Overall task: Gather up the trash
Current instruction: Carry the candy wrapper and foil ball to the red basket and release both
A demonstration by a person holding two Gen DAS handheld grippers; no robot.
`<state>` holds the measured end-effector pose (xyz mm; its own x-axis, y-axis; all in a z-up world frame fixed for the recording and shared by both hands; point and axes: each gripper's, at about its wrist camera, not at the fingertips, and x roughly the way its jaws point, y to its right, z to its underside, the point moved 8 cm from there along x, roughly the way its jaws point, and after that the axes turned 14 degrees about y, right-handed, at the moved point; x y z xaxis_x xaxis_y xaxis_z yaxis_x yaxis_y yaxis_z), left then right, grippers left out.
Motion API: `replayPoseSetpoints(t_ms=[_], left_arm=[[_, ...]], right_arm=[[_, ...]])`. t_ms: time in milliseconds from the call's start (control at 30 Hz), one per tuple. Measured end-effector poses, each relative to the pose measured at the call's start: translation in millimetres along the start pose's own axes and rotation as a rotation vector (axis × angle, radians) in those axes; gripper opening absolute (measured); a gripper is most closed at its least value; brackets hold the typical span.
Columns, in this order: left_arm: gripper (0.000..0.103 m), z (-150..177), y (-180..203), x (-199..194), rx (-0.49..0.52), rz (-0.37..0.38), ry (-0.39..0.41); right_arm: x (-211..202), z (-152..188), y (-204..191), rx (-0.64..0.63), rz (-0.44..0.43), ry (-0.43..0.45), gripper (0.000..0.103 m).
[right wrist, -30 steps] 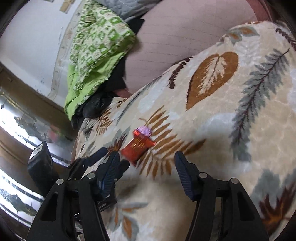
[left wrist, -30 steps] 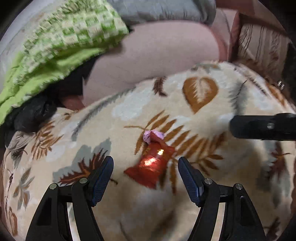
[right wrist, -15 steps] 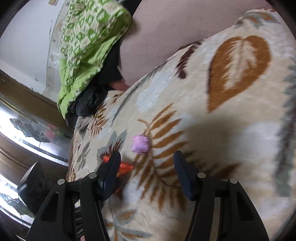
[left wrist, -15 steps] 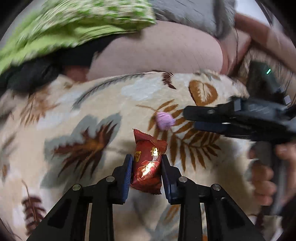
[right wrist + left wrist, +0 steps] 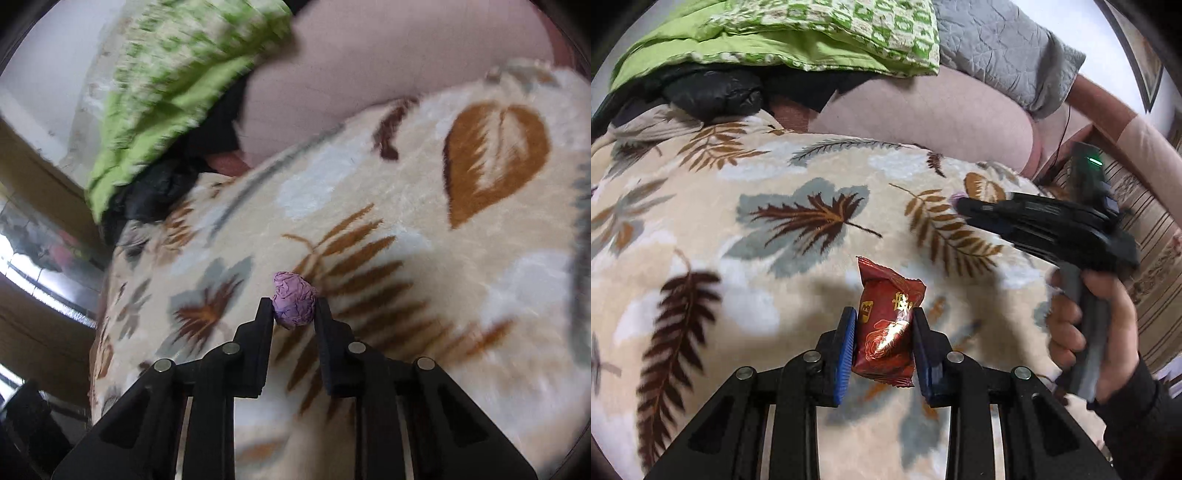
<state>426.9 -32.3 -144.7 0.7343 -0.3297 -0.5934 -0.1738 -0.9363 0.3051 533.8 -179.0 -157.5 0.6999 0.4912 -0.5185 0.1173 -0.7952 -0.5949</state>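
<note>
Your left claw was clamped on the red snack packet, its blue pads pressing both sides of the wrapper, which stood upright between them, above the leaf-patterned blanket. Over the past second its jaws had been closing around that packet, and the pads were tight against it.

Your right claw gripped the crumpled purple paper ball at the very tips of its fingers, just over the blanket. Those jaws had just been closing too, with the ball between them. From the left camera, your right claw reached in from the right side with your hand wrapped around its handle, and only a sliver of purple showed at its tip.

Behind the blanket lay a green patterned quilt, a grey quilt and a black plastic bag. The right view was blurred towards its edges.
</note>
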Motion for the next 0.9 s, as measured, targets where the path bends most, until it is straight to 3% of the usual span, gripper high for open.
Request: replayPoseSetpoints(t_ms=[200, 300, 467, 633, 900], left_arm=[[0.029, 9.6, 43.4, -87.3, -0.010, 0.064, 0.054], [0.029, 19.3, 76.8, -143.8, 0.035, 0.081, 0.065], [0.029, 40.9, 115.0, -239.7, 0.057, 0.105, 0.151], [0.029, 78.8, 119.9, -314.3, 0.012, 0.104, 0.189], [0.029, 136.6, 101.8, -394.2, 0.016, 0.013, 0.242]], right_arm=[[-143.9, 24.5, -43.6, -0.044, -0.050, 0.063, 0.022], [-213.7, 43.2, -62.0, -0.050, -0.080, 0.097, 0.022], [-326.1, 83.1, -94.3, -0.099, -0.114, 0.175, 0.022], [-400.5, 124.7, -118.3, -0.165, -0.131, 0.236, 0.022], [-484.8, 194.2, -136.7, -0.268, -0.129, 0.277, 0.022]])
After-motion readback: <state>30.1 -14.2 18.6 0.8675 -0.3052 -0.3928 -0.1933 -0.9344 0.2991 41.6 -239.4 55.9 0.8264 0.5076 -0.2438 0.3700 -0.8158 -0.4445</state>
